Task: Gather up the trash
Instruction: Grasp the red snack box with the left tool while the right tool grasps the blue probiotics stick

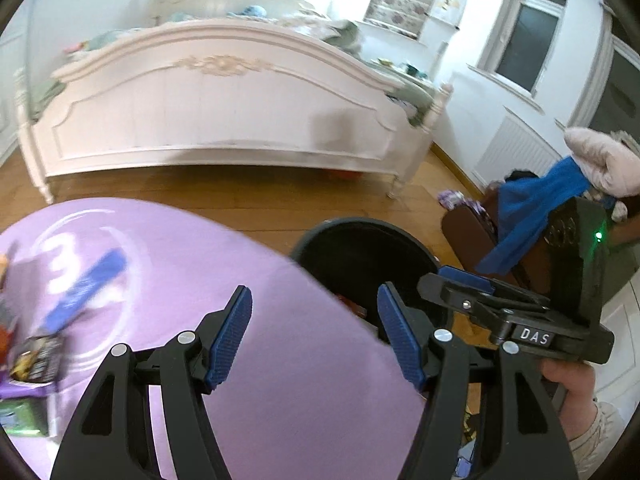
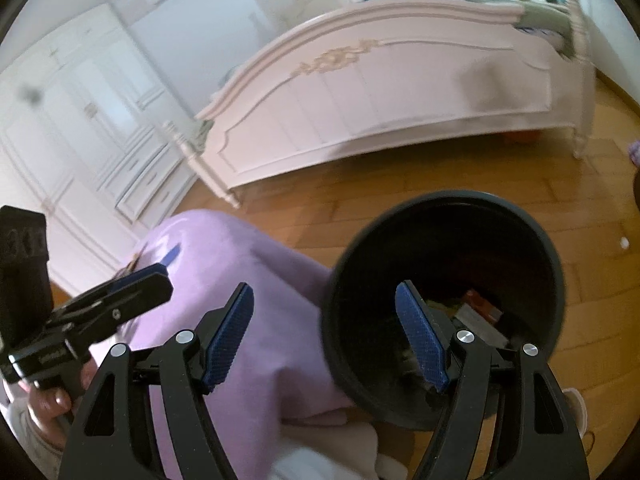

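A black bin stands on the wooden floor beside a round table under a purple cloth. In the right wrist view the bin holds packets and wrappers at its bottom. On the cloth's left lie a blue wrapper, a dark snack packet and a green pack, all blurred. My left gripper hangs open over the cloth's edge, nothing between its blue pads. My right gripper is open and empty above the bin's left rim. Each gripper shows in the other's view.
A white bed footboard stands across the floor behind the bin. A brown chair draped with a blue cloth is at the right. White wardrobe doors fill the left wall. Bare floorboards lie between bed and bin.
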`<act>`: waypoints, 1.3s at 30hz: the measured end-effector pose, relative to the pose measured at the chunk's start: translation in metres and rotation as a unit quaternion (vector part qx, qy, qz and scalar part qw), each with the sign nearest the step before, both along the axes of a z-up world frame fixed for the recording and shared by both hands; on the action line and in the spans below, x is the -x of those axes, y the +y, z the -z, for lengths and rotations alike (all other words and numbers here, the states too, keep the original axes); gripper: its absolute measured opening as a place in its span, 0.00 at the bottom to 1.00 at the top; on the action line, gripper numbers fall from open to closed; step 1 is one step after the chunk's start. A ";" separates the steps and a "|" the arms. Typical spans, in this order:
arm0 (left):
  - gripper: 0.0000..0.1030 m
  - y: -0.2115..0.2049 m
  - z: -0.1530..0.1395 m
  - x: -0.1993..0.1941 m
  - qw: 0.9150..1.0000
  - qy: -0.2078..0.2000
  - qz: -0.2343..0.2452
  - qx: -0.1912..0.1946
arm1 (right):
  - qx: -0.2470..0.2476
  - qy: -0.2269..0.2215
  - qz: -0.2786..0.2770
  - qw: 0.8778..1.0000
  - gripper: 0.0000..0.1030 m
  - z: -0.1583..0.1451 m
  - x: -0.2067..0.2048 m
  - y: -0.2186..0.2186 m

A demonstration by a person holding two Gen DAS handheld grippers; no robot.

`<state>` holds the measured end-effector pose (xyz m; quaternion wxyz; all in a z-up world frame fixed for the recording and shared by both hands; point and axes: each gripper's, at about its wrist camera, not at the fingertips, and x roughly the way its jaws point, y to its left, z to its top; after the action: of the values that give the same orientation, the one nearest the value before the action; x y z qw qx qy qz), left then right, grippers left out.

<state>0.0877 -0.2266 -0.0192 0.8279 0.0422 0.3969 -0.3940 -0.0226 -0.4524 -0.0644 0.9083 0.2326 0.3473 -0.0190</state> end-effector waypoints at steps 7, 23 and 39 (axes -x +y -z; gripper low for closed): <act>0.78 0.079 -0.015 -0.014 0.994 -0.043 -0.094 -0.022 | 0.028 0.002 -0.065 0.998 0.71 -0.014 -0.032 0.058; 0.78 0.202 0.001 -0.066 0.971 -0.056 -0.176 -0.150 | 0.316 0.003 -0.338 0.886 0.71 -0.024 -0.148 0.216; 0.53 0.217 0.026 -0.091 0.983 0.002 -0.134 -0.125 | 0.311 0.060 -0.485 0.815 0.37 0.010 -0.210 0.243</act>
<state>0.1787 -0.0096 -0.0450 0.8605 0.0911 0.4469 -0.2270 0.1873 -0.2094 -0.0748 0.8008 -0.2628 0.4446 0.3033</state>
